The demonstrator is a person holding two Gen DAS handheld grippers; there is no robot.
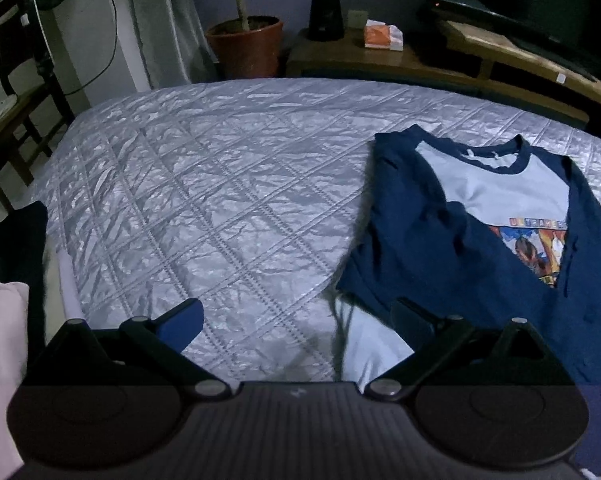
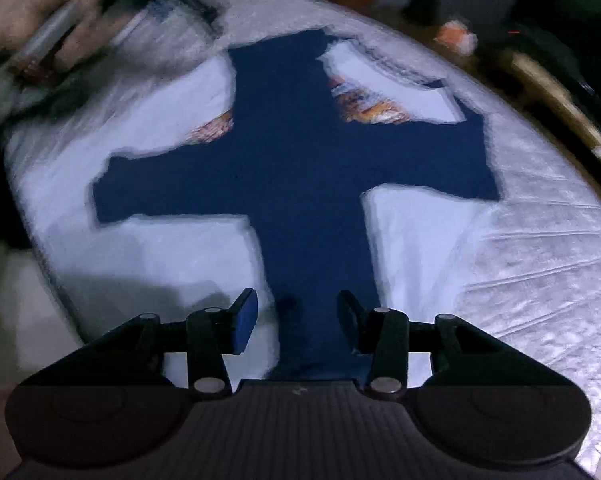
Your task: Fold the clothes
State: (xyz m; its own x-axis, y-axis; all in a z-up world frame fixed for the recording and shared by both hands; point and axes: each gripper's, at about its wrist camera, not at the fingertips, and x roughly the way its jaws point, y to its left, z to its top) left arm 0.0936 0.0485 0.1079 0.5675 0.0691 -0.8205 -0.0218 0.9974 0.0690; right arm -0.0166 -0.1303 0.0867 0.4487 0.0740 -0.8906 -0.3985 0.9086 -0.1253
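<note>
**Tongs hover over shirt on quilted bed**

Nearest us, the left gripper (image 1: 296, 322) stands wide and empty at lower centre. Our right gripper (image 2: 296, 322), half-parted, holds nothing above a navy sleeve. We see the navy-and-white shirt (image 1: 496, 216) lying right of frame on the silver quilt (image 1: 204, 200), sleeves crossed.

The left wrist view is taken from low over the near edge of the bed (image 1: 204, 184), angled down and across the quilt toward the far wall, with the shirt (image 1: 480, 216) kept at its right side. The right wrist view is aimed more steeply down, close above the shirt (image 2: 300, 168), and is heavily blurred. The shirt and the surrounding quilt are shared by both views.
</note>
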